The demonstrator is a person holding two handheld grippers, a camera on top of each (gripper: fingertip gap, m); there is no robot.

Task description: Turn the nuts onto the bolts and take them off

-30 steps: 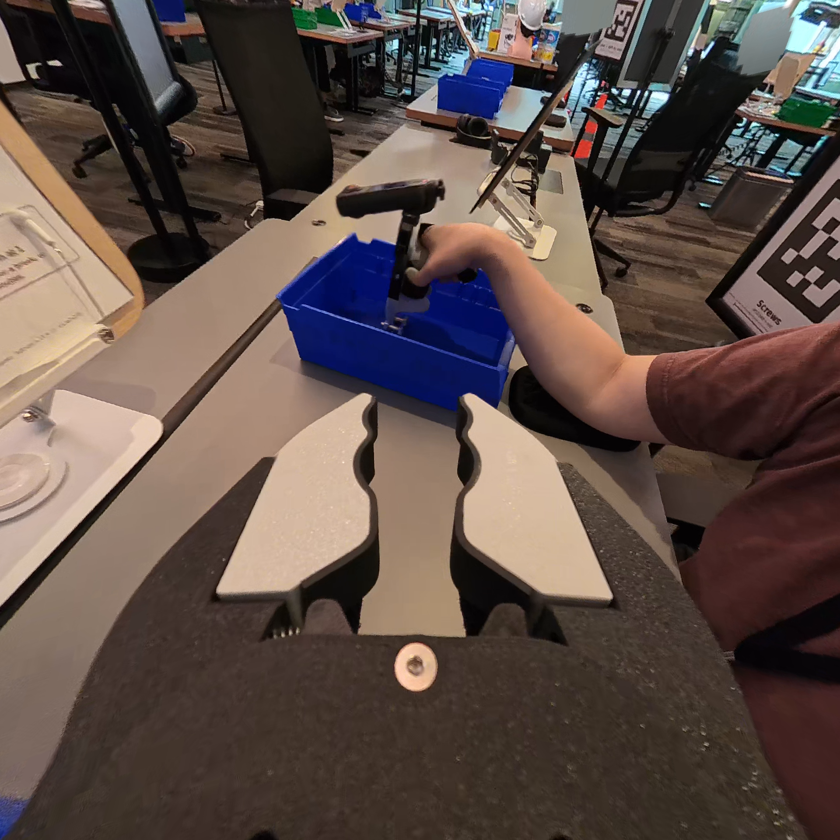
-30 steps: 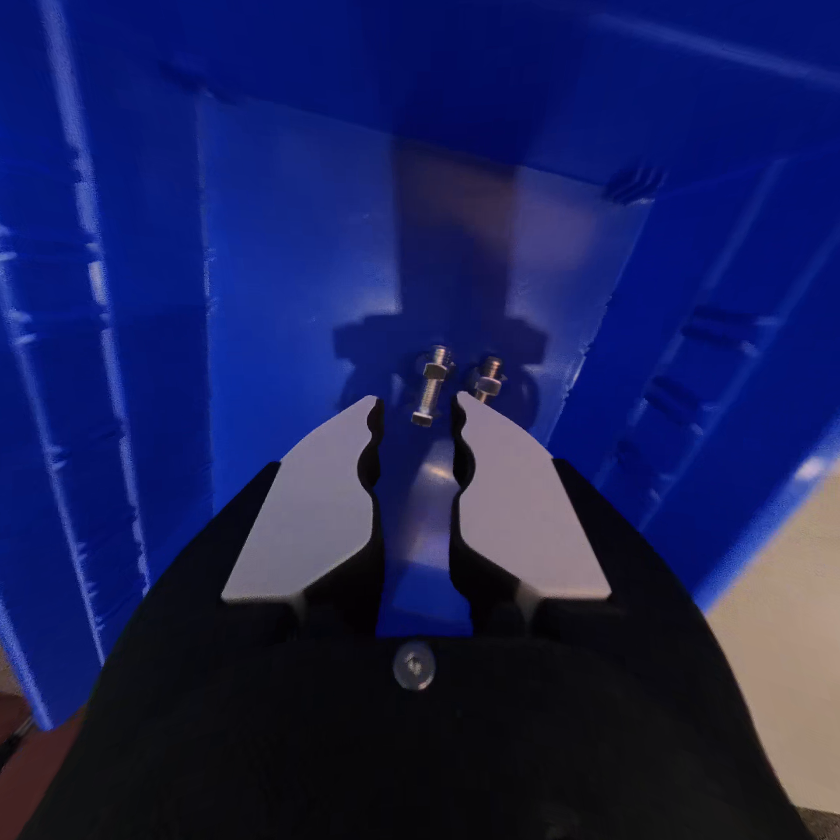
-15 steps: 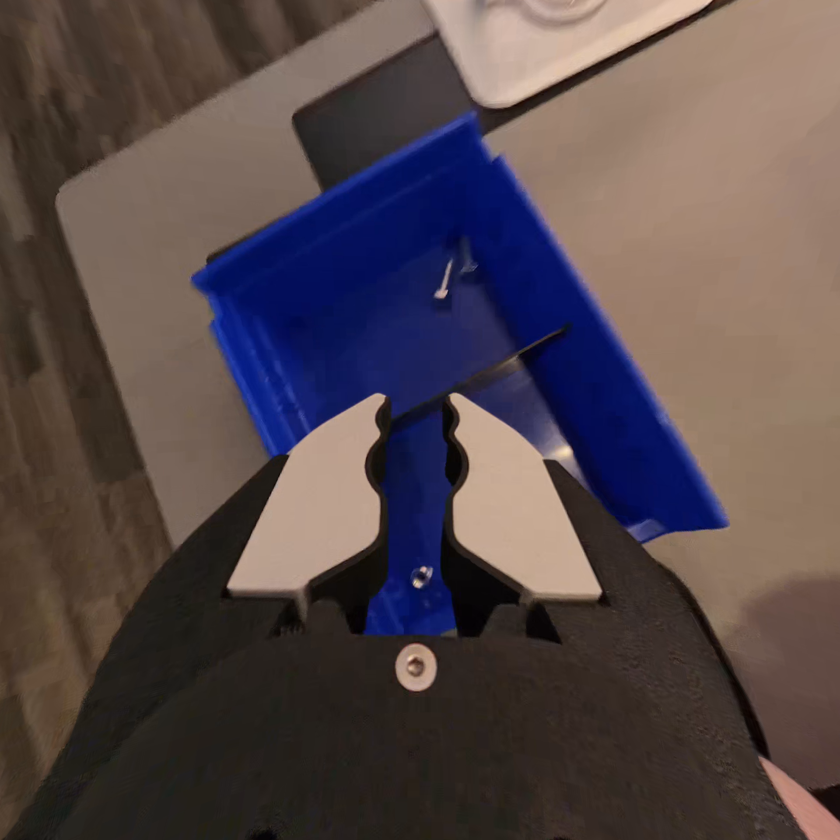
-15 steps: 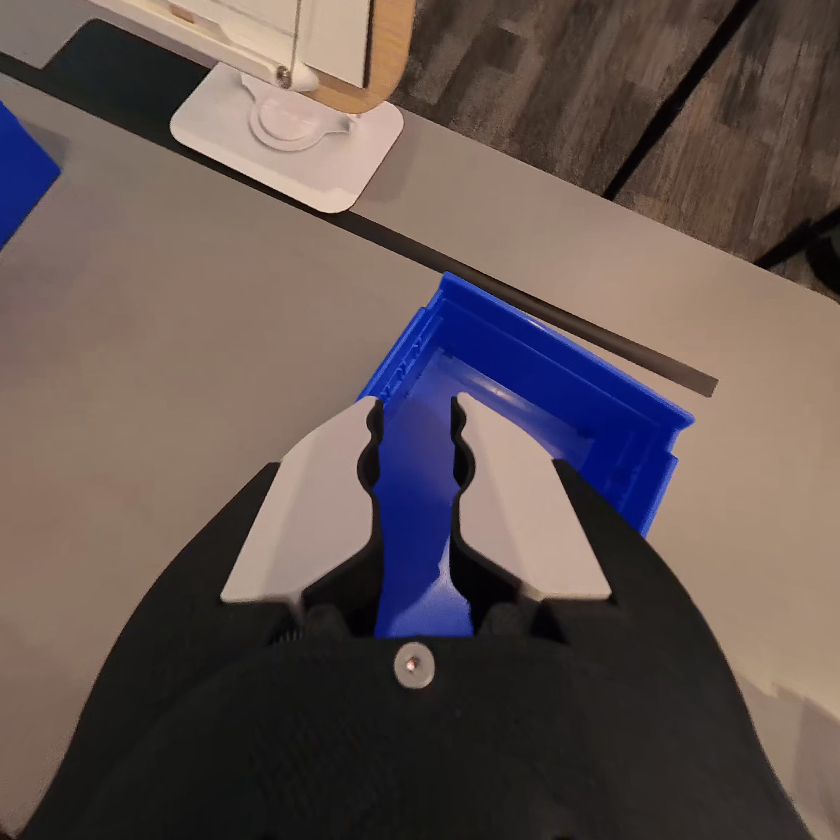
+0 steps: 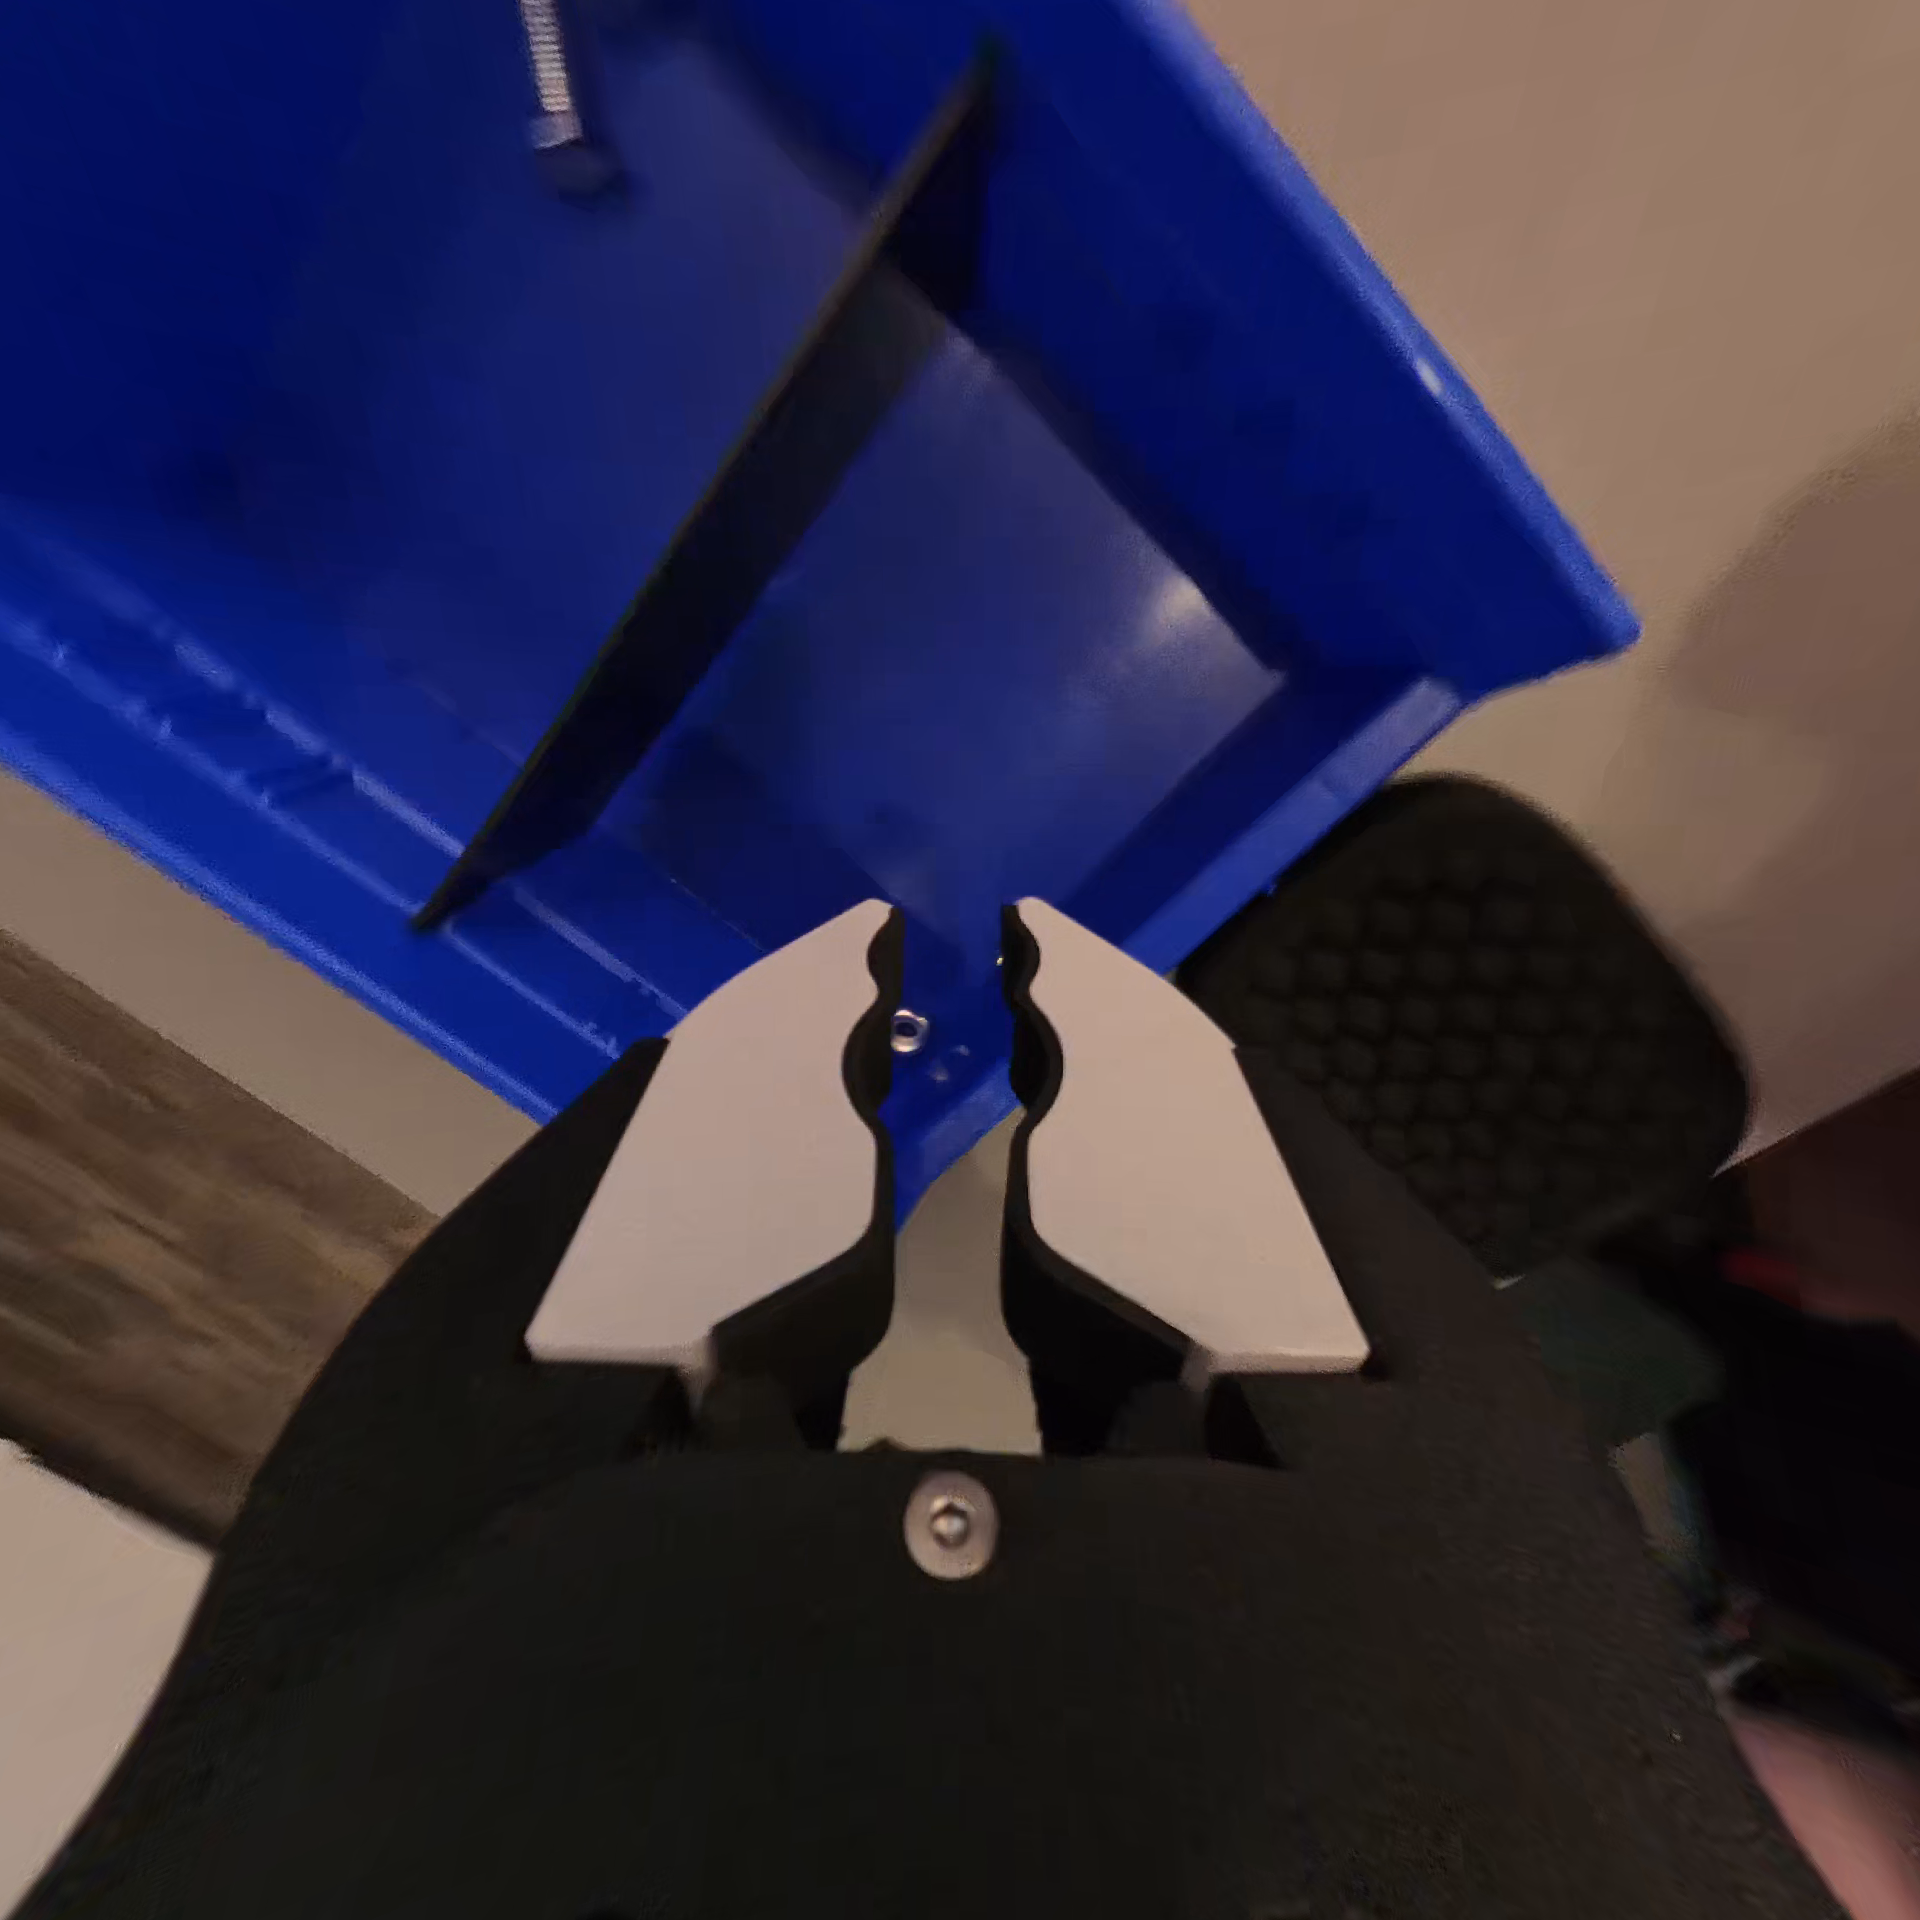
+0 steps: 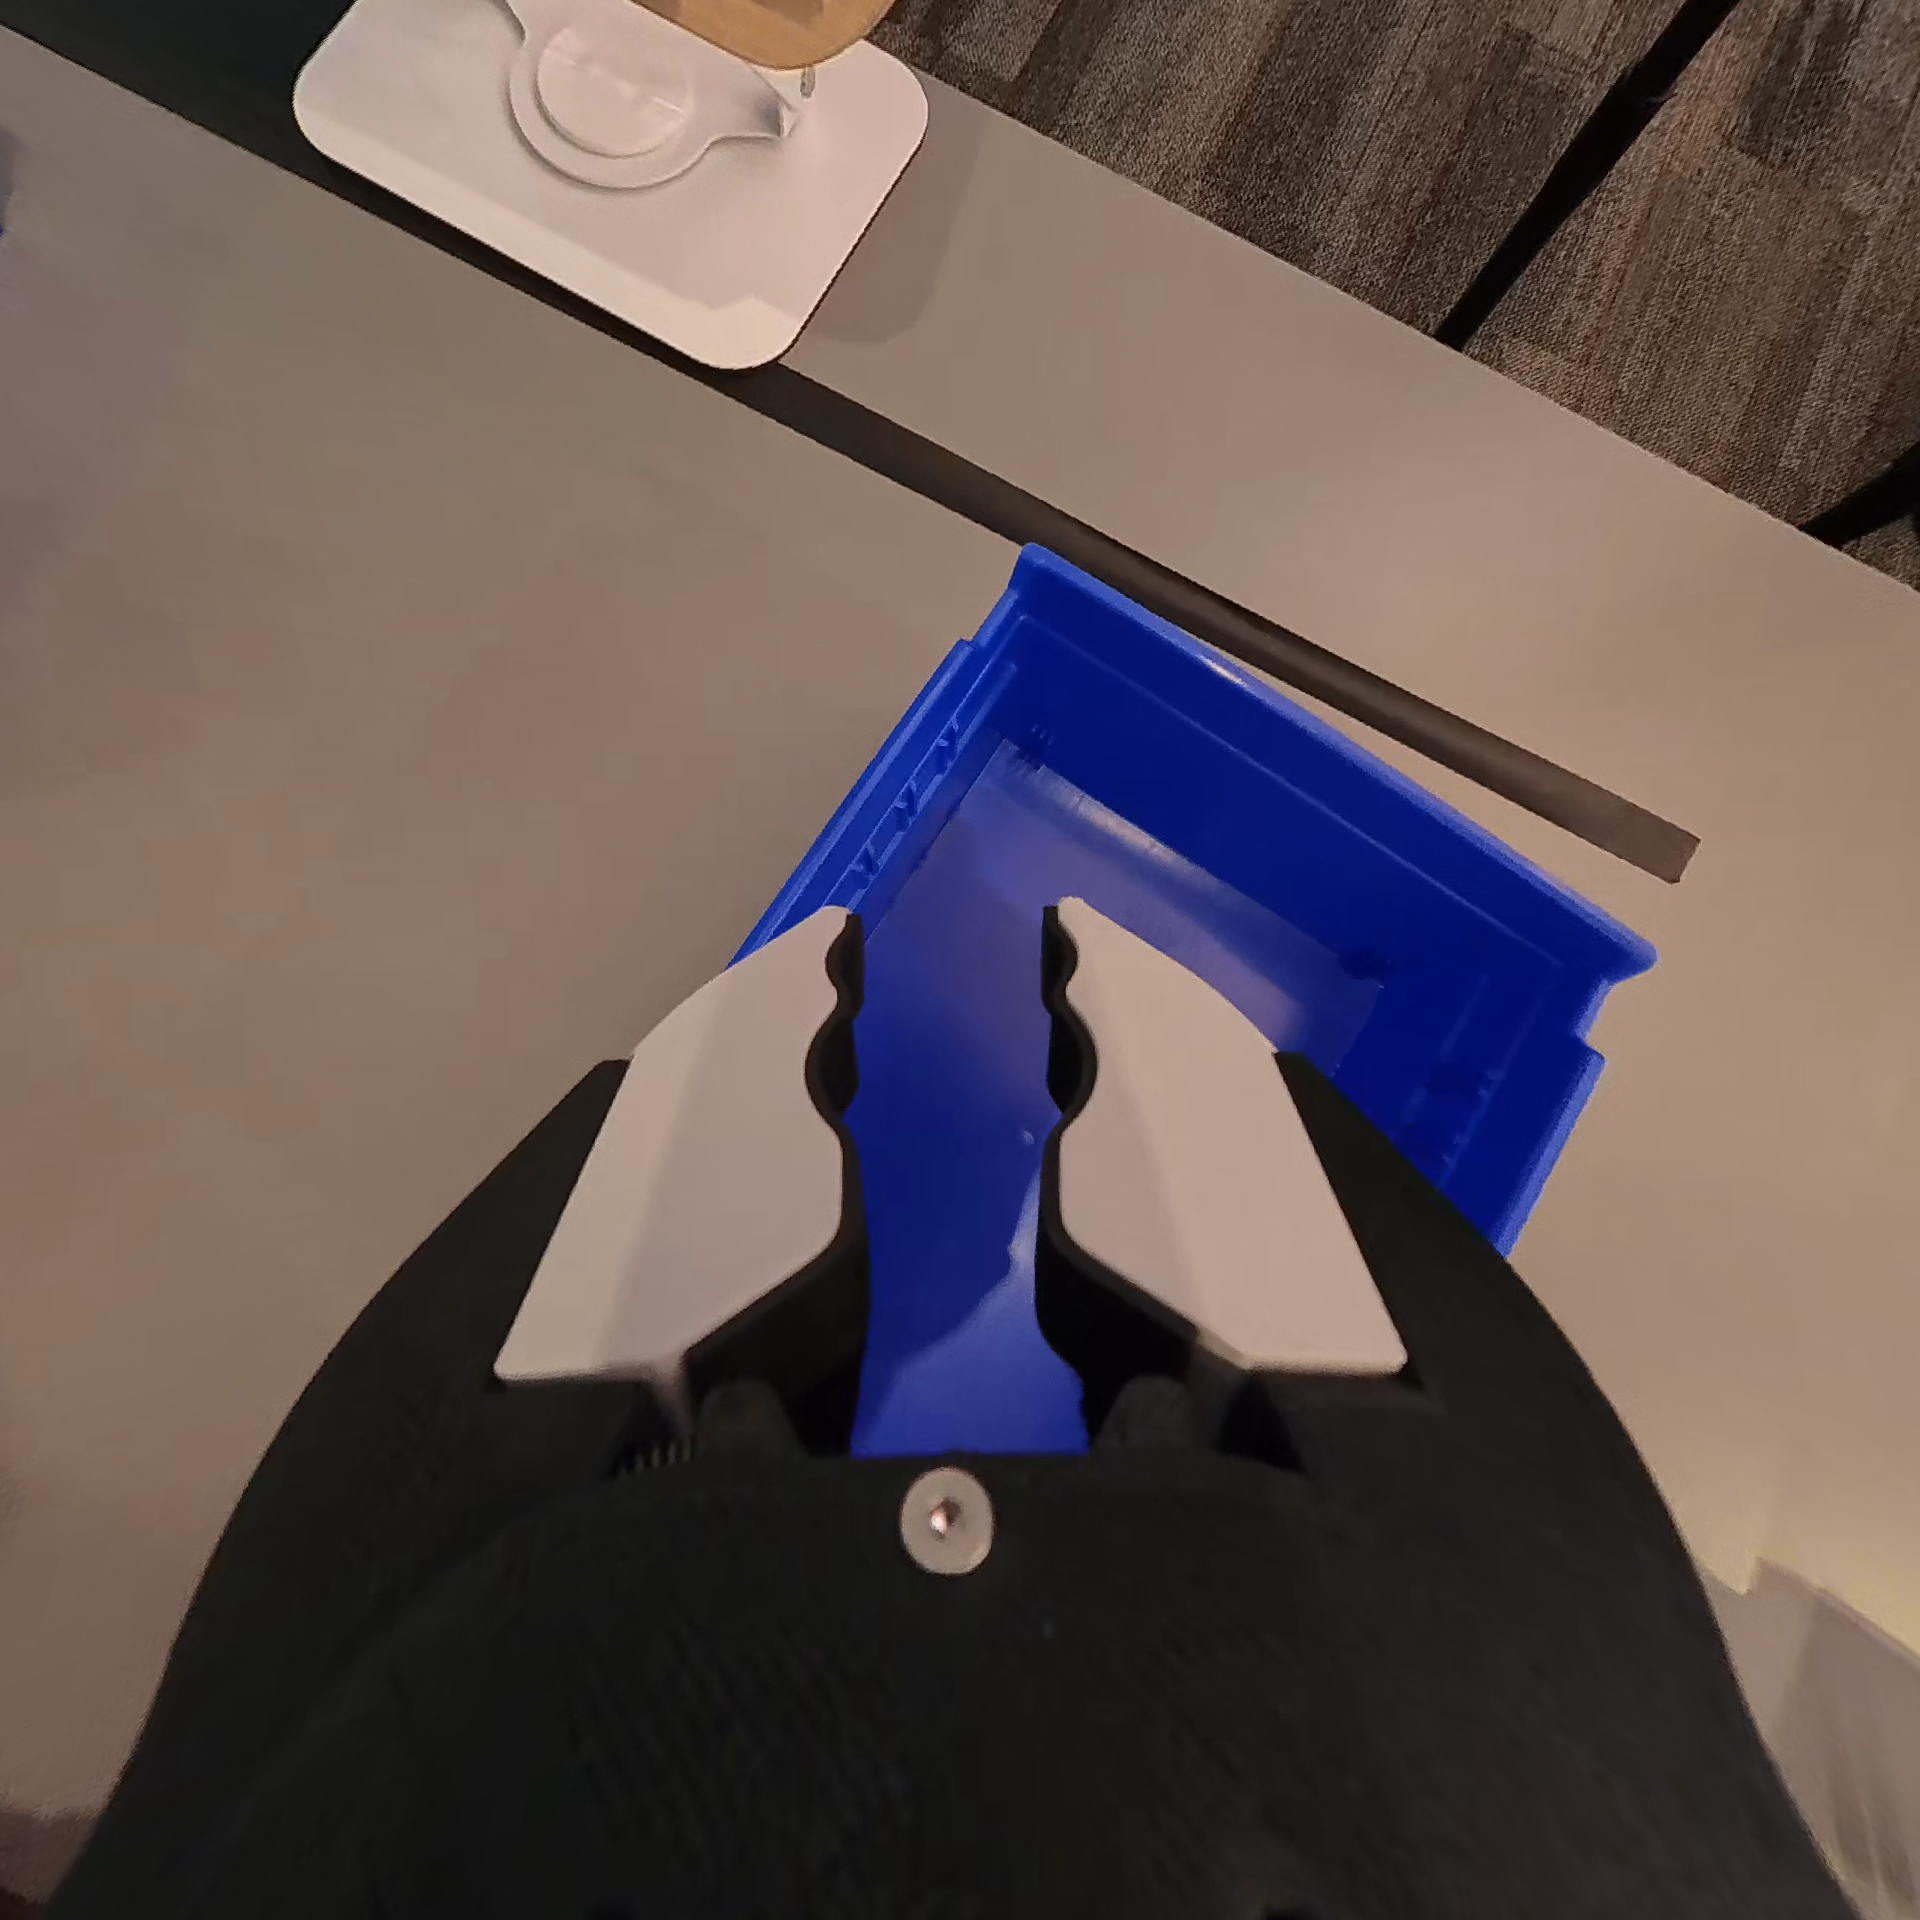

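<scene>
Nut, small silver steel [image 5: 907, 1032], lies loose in blue plastic bin [image 5: 1351, 436]; left tongs [image 5: 948, 914] and right tongs [image 6: 951, 920], both apart and empty, hover above, threading apparently unstarted.

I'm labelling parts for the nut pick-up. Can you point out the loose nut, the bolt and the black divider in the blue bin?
nut [image 5: 908, 1032]: left wrist view, on its metal ring.
bolt [image 5: 555, 94]: left wrist view, on its threaded shank.
black divider [image 5: 717, 530]: left wrist view, on its top edge.

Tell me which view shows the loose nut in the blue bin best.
The left wrist view. There the nut lies on the bin floor between the open left gripper fingers, in the compartment on the near side of the black divider. The right wrist view shows only bare bin floor, no nut.
</scene>
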